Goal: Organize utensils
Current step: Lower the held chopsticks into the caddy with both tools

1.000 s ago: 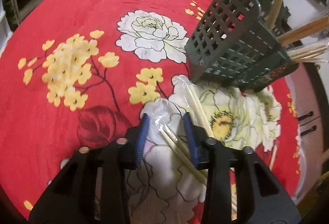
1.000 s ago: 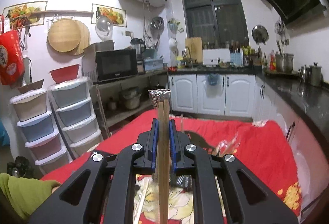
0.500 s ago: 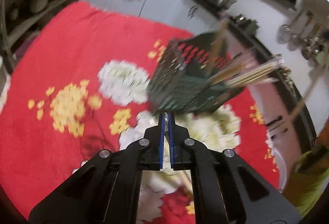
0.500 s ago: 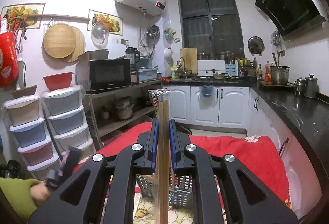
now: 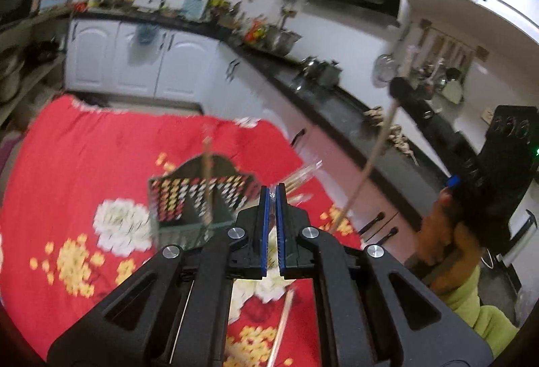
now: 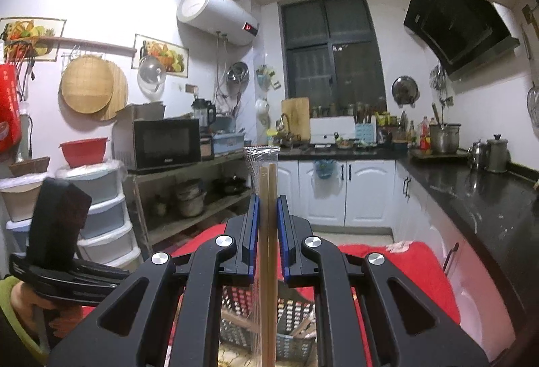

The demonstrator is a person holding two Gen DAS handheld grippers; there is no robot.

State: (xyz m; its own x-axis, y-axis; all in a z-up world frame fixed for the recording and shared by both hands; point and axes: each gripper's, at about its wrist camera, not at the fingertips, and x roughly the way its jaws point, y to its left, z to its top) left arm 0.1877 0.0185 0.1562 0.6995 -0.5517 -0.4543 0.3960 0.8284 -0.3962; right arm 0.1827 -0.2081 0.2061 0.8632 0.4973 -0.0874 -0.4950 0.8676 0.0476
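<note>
Two tan wrapped chopsticks [image 6: 267, 232], upright, clamped.

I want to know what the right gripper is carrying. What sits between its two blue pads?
In the right wrist view, wrapped wooden chopsticks stand upright between the right gripper pads, with the basket below.

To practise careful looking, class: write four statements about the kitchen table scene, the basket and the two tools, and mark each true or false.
1. The right tool is shut on wrapped chopsticks. True.
2. The basket stands on a blue cloth. False: the tablecloth is red with flowers.
3. The basket is empty. False: a stick rises from it.
4. A chopstick lies on the cloth below the left tool. True.
</note>
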